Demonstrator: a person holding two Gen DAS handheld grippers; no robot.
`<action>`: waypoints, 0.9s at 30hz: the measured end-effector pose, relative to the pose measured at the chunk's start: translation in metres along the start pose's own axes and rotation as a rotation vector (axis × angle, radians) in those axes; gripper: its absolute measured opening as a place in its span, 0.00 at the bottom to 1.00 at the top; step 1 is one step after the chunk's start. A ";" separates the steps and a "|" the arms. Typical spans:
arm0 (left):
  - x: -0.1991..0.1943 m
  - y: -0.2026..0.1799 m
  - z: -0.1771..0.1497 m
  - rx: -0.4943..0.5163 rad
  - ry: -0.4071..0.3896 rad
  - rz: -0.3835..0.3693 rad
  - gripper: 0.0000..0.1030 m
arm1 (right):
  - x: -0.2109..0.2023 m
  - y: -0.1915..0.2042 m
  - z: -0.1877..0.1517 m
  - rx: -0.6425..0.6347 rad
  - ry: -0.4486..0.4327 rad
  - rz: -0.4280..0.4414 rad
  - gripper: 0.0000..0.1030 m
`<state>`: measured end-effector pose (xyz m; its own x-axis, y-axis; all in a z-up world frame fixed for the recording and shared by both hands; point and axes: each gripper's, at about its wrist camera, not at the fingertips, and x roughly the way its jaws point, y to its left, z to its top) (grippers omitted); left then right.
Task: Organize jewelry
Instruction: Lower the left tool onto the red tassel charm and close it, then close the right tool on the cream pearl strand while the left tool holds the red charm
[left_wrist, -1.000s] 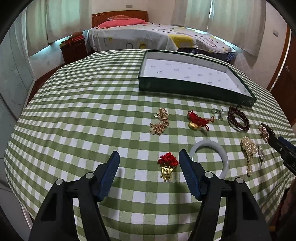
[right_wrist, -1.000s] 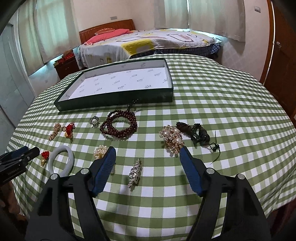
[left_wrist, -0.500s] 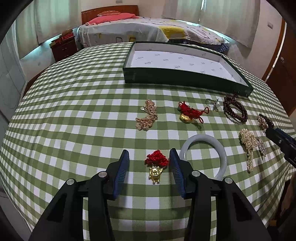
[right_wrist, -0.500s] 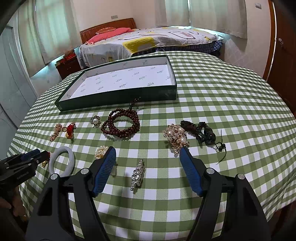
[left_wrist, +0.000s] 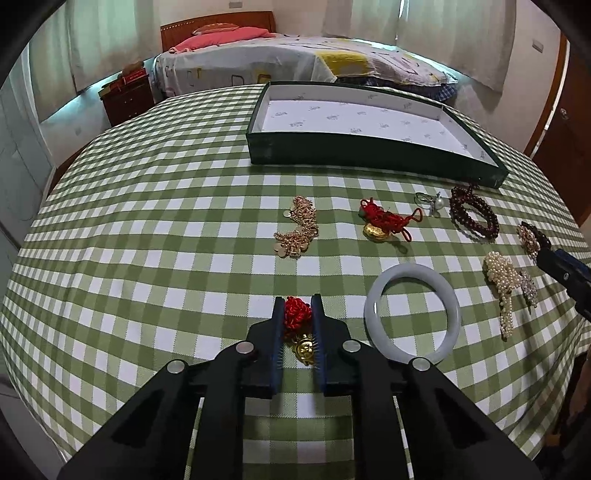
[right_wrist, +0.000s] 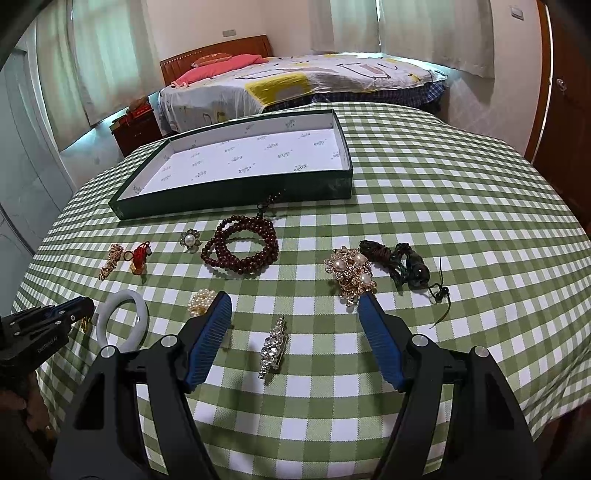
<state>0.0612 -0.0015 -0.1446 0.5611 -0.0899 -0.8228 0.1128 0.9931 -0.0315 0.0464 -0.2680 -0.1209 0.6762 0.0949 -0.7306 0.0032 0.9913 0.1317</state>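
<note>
My left gripper (left_wrist: 297, 306) is shut on a red knot charm with a gold pendant (left_wrist: 296, 317), low on the checked cloth. A white bangle (left_wrist: 412, 317) lies just right of it. A green tray with a white lining (left_wrist: 369, 155) stands at the far side, empty. My right gripper (right_wrist: 293, 306) is open above a rhinestone clip (right_wrist: 273, 347). A pearl clip (right_wrist: 201, 301) lies by its left finger and a gold pearl brooch (right_wrist: 349, 273) by its right finger.
On the cloth lie a gold chain (left_wrist: 297, 232), a second red knot charm (left_wrist: 386, 221), a pearl ring (right_wrist: 190, 239), a dark red bead bracelet (right_wrist: 240, 249) and a dark cord necklace (right_wrist: 402, 264). The table edge runs close below both grippers. A bed stands behind.
My left gripper has closed from wide open onto the red knot charm. My right gripper has stayed open and moved slightly forward over the clip.
</note>
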 end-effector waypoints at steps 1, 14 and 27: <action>0.000 0.001 0.000 -0.003 0.001 -0.004 0.14 | -0.001 0.002 0.000 -0.004 -0.001 0.001 0.67; -0.013 0.018 0.005 -0.024 -0.030 0.052 0.13 | 0.004 0.039 0.004 -0.094 0.019 0.075 0.54; -0.011 0.041 0.004 -0.074 -0.019 0.094 0.13 | 0.029 0.058 -0.001 -0.155 0.090 0.076 0.41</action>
<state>0.0631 0.0400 -0.1339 0.5815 0.0028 -0.8135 -0.0011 1.0000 0.0027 0.0657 -0.2078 -0.1354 0.6018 0.1710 -0.7802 -0.1635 0.9825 0.0892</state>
